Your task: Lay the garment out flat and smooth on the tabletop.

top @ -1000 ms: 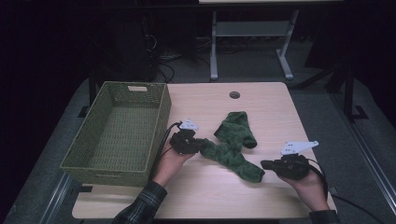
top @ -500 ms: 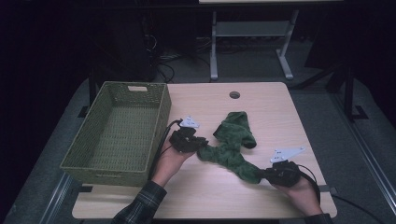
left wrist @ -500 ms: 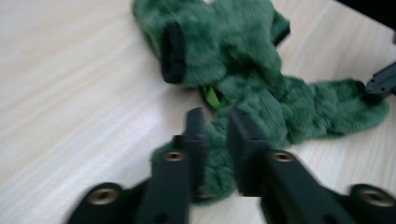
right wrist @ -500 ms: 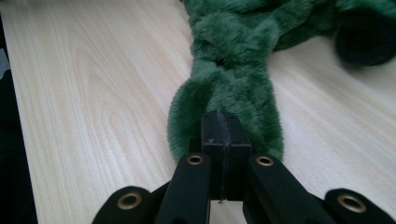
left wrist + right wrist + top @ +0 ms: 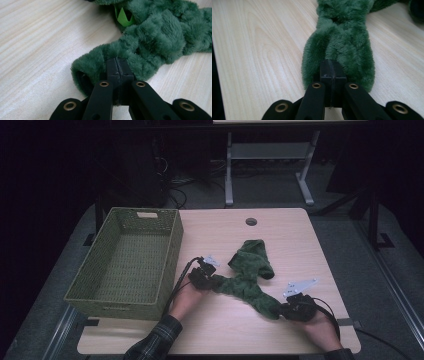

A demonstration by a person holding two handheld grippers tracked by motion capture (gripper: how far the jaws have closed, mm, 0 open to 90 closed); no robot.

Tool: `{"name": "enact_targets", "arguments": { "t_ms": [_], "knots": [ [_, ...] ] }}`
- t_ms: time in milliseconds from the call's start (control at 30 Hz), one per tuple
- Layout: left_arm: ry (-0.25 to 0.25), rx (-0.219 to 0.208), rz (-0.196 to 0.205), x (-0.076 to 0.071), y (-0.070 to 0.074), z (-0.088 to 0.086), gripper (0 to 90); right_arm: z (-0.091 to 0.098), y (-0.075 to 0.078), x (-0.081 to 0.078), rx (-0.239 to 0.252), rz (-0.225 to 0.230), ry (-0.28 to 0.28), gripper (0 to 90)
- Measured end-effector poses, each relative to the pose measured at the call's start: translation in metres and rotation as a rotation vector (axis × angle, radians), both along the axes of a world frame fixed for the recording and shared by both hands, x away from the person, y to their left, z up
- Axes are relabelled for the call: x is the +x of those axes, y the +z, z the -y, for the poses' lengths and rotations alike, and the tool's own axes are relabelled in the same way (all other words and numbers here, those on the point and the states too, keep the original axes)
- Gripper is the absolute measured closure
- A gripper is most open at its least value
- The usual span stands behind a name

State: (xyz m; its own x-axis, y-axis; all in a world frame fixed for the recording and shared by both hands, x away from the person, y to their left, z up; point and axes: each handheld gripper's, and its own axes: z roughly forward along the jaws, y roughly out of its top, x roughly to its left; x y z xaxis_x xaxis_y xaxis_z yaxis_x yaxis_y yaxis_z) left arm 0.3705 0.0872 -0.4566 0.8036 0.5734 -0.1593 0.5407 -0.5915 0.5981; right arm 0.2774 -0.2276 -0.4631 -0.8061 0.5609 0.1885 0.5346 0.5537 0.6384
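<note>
Right hand (image 5: 320, 327) drawn nearer, both jaws pinching green sock (image 5: 250, 275)

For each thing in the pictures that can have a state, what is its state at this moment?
Left gripper: shut on an open cuff end of the green fuzzy garment; jaws have just been closing.
Right gripper: shut on another end of the garment.
Green fuzzy garment: crumpled, lying on the table, pinched at two ends.
Woven basket: upright, empty, at the table's left side.
Table: round hole near its far edge.
</note>
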Motion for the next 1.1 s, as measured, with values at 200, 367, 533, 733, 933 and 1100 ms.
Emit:
{"name": "enact_targets", "arguments": {
  "t_ms": [200,367,533,733,933,1100],
  "knots": [
    [-0.037,0.010,-0.031,-0.010,0.002,-0.003,89.8,0.009,0.002,0.003,-0.051,0.025,-0.045,90.0],
    [-0.061,0.004,-0.061,-0.022,0.002,-0.006,89.8,0.021,0.001,0.006,-0.061,0.025,-0.075,90.0],
    [-0.094,-0.011,-0.087,-0.041,0.001,-0.009,89.8,0.024,0.002,0.002,-0.067,0.018,-0.087,90.0],
    [-0.121,-0.047,-0.125,-0.065,-0.001,-0.016,89.8,0.032,0.001,-0.007,-0.059,0.016,-0.090,90.0],
    [-0.126,-0.099,-0.126,-0.070,0.005,-0.019,79.0,0.034,0.002,-0.013,-0.047,0.012,-0.084,89.1],
    [-0.121,-0.116,-0.087,-0.066,0.016,-0.019,69.8,0.035,0.012,-0.012,-0.001,0.062,-0.100,74.8]
  ]
}}
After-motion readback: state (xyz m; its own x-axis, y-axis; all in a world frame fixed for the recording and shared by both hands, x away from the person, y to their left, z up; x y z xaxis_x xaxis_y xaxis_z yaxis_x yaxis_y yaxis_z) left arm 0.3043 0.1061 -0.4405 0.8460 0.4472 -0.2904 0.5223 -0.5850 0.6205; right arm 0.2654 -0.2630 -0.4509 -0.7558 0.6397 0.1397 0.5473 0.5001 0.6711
